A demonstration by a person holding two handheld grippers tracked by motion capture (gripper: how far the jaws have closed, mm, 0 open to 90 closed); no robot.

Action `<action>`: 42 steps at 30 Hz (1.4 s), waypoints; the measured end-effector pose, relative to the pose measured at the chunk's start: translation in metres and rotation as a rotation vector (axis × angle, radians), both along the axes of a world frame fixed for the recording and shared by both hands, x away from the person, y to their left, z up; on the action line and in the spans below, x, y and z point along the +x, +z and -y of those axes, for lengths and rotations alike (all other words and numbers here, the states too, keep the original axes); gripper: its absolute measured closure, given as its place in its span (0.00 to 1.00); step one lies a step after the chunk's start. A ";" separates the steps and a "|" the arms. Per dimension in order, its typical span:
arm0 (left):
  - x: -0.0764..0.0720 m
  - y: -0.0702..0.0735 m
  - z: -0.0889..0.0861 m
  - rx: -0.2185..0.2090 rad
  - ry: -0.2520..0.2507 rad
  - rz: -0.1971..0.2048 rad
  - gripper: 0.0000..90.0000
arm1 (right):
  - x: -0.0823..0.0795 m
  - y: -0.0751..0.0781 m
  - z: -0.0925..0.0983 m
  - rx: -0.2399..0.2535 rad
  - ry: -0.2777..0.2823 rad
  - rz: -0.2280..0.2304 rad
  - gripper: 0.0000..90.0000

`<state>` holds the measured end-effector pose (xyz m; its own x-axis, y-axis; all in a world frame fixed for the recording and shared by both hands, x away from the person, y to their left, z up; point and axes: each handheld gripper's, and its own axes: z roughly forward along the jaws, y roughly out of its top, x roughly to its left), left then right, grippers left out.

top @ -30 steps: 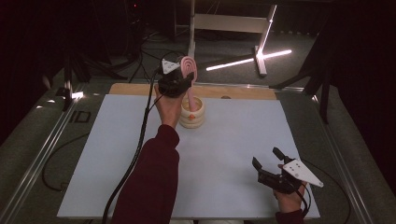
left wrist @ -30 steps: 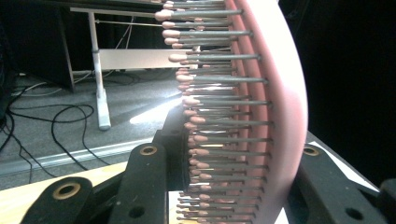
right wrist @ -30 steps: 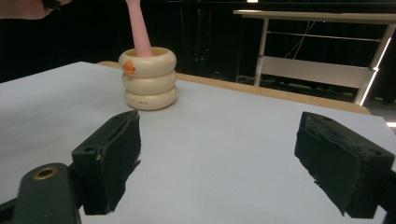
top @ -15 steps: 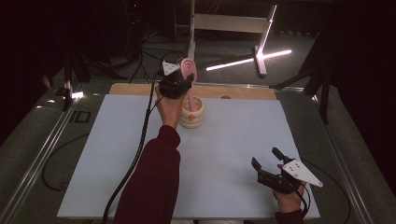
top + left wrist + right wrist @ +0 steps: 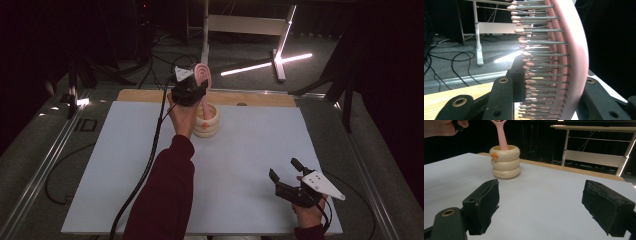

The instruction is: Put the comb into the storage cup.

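Standing at the far side of the white table (image 5: 125,165), left of centre: one cream holder (image 5: 206,121), ringed like three stacked tubes, with a small orange duck detail on its side.

Item, hairbrush (image 5: 202,80): pink, bristle pins with rounded tips. Its long axis runs near upright, handle down inside the holder's mouth, head raised above the rim and leaning slightly.

Item, left gripper (image 5: 192,90): directly over the holder, jaws clamped on the brush head, one pad against the bristle side and the other behind the pink back. The holder lies straight below the grip, so the coming move probably turns on the vertical line: lowering seats the brush, lifting frees it.

Item, right gripper (image 5: 282,175): at the near right corner of the table, well apart from holder and brush, jaws spread wide with nothing between them. The left hand is by far the nearer to the work.
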<state>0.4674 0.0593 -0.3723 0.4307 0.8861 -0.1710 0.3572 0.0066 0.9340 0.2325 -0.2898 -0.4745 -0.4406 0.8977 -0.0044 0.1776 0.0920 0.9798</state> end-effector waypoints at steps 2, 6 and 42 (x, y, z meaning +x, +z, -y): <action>0.001 -0.002 0.000 -0.005 -0.002 -0.004 0.71 | 0.000 0.000 0.000 0.001 0.001 0.001 0.16; 0.001 -0.005 0.001 -0.002 0.000 -0.010 0.71 | 0.000 0.000 0.000 0.001 0.000 0.000 0.16; 0.002 -0.023 0.014 0.019 -0.009 -0.030 0.71 | 0.001 -0.001 -0.001 0.004 0.009 -0.004 0.16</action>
